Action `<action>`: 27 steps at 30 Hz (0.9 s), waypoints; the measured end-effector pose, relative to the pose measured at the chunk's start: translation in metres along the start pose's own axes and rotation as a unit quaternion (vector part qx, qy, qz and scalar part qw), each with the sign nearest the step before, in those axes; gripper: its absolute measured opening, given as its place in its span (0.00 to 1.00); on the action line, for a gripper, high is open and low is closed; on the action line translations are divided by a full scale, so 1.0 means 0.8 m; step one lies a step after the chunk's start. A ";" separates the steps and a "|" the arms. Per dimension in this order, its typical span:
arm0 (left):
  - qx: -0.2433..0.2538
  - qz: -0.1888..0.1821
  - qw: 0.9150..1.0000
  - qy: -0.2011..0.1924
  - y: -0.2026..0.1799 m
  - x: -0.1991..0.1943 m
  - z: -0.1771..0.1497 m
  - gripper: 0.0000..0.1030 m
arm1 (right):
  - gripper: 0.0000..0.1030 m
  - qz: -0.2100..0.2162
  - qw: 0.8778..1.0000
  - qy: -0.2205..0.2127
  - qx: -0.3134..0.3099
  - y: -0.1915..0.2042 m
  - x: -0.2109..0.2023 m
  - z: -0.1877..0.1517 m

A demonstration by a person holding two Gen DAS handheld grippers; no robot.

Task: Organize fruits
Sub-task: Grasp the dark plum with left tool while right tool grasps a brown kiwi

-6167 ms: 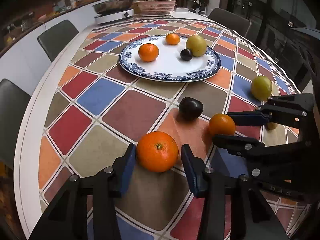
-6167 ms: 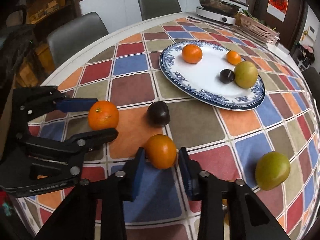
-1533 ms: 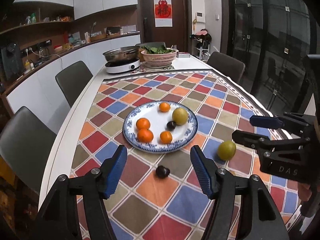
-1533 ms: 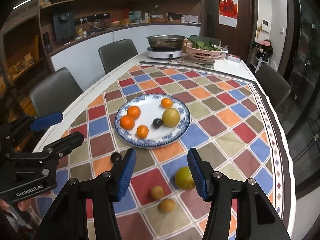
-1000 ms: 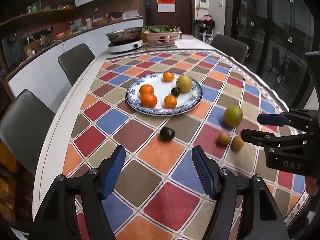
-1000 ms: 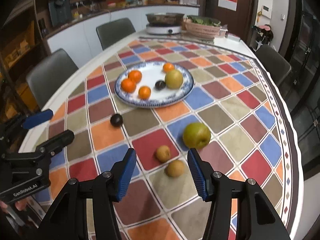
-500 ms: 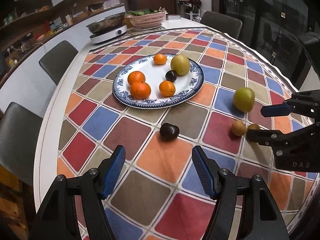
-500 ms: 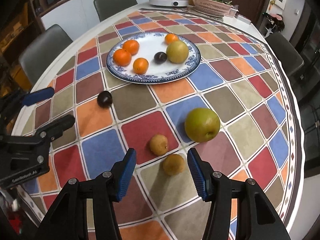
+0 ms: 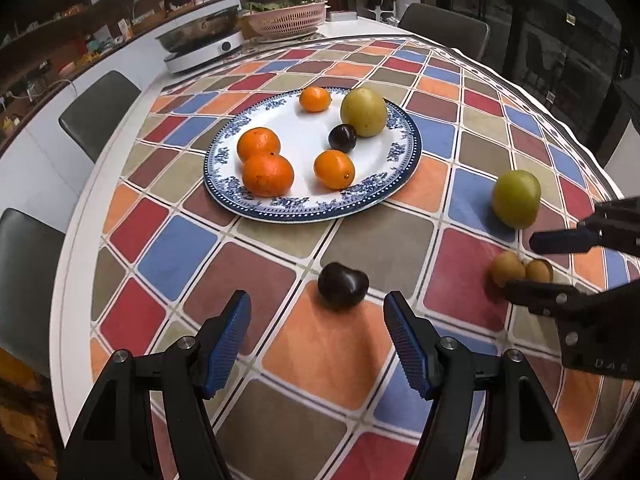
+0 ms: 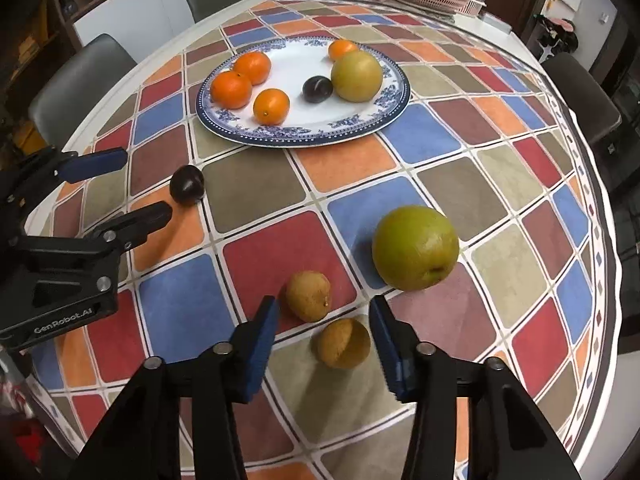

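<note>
A blue-and-white plate (image 9: 404, 164) (image 10: 394, 114) holds several oranges, a dark plum and a green pear. On the checked tablecloth lie a dark plum (image 9: 343, 286) (image 10: 187, 190), a green pear (image 9: 516, 199) (image 10: 415, 248) and two small brown fruits (image 10: 309, 295) (image 10: 344, 343) (image 9: 508, 269). My left gripper (image 9: 316, 332) is open and empty, just short of the loose plum. My right gripper (image 10: 322, 332) is open and empty, its fingers on either side of the nearer brown fruit.
A cooker with a pan (image 9: 204, 46) and a pink basket of greens (image 9: 286, 20) stand at the table's far end. Grey chairs (image 9: 98, 114) ring the table. The table's edge (image 9: 74, 248) runs close on the left.
Both grippers have come down and forward toward the table. The left one closed in on the loose plum, the right one on the two brown fruits. Both stay open.
</note>
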State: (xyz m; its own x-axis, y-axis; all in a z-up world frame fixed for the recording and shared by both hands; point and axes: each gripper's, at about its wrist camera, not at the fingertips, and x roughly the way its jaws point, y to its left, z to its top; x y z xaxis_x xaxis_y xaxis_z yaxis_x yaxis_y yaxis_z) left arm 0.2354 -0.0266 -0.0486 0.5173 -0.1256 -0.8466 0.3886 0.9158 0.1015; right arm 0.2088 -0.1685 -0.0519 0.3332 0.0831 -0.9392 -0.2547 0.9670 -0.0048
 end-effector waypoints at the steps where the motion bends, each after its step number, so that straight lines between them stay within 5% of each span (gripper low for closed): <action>1: 0.000 0.001 1.000 0.001 0.000 0.003 0.002 0.66 | 0.45 0.001 1.000 0.002 0.002 -0.001 0.002 0.001; 5: -0.003 -0.003 1.000 0.009 -0.001 0.017 0.010 0.65 | 0.41 0.006 1.000 0.006 0.003 -0.002 0.007 0.003; 18: -0.009 -0.008 1.000 0.027 -0.007 0.039 0.020 0.30 | 0.27 0.042 0.999 0.006 0.023 -0.008 0.015 0.010; 27: -0.014 -0.001 1.000 0.010 -0.006 0.020 0.014 0.29 | 0.26 0.056 0.998 -0.005 0.037 -0.013 0.010 0.012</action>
State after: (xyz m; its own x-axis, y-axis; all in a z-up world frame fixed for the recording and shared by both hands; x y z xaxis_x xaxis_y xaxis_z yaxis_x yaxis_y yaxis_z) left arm 0.2505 -0.0371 -0.0563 0.5006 -0.1195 -0.8574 0.3681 0.9258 0.0859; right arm 0.2224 -0.1754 -0.0561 0.3149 0.1943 -0.9290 -0.2226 0.9666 0.1267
